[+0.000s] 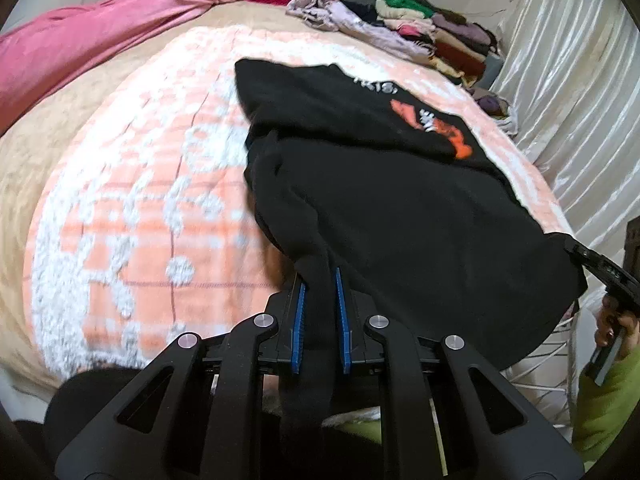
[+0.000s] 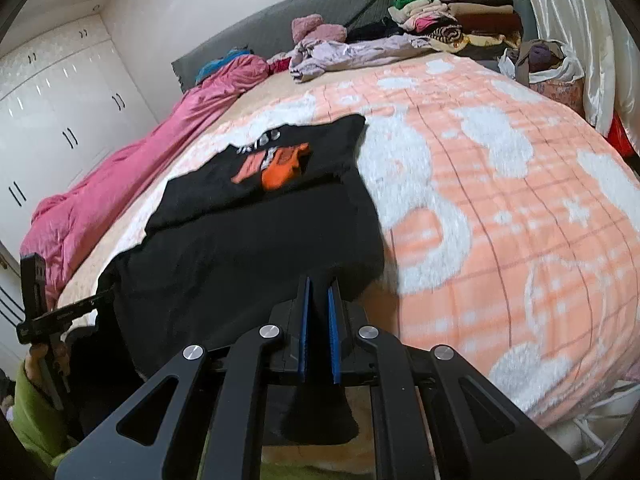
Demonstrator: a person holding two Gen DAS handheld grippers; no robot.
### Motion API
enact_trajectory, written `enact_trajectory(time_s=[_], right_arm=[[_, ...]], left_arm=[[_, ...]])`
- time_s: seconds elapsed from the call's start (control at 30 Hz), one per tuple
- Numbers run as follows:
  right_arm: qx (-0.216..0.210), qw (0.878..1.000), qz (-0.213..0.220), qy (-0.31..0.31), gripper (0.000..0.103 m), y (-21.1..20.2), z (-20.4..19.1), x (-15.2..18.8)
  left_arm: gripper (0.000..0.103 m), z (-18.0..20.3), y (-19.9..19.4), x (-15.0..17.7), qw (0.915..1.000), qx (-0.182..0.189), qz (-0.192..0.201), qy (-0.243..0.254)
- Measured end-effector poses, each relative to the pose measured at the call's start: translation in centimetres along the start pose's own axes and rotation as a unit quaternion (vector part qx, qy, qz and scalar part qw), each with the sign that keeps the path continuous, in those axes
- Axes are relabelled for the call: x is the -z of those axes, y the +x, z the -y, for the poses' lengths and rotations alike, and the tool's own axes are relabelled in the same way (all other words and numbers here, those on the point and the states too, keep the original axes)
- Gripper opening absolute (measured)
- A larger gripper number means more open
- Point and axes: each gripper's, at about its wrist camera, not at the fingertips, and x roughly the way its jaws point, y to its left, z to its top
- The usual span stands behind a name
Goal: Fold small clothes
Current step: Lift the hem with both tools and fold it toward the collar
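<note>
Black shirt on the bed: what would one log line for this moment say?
stage: fold begun | left gripper: shut on black shirt | right gripper: shut on black shirt | surface: peach blanket

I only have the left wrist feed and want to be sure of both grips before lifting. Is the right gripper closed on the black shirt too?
Observer: Yes, the right gripper is shut on the black shirt's near edge, cloth hanging below its blue pads.
Operator: Anything on the bed right of the shirt?
Observer: Only bare orange-and-white blanket.
Operator: What is past the pink quilt?
Observer: White wardrobe doors with dark handles.
</note>
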Motion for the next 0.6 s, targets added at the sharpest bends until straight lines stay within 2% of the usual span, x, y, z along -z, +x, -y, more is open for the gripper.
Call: enact_trajectory(time_s=[0.27, 0.6], right_arm=[[0.004, 0.999, 0.032, 0.005, 0.008, 0.7, 0.2, -3.4], [0.034, 0.998, 0.049, 0.012, 0.008, 3.5, 1.1, -7.4]], left_arm=[[0.007, 0.6, -0.2, -4.1, 0.9996, 0.009, 0.027, -0.003], [0.007, 0.0, 2.8, -9.2, 0.9994, -0.002, 0.031, -0.015]])
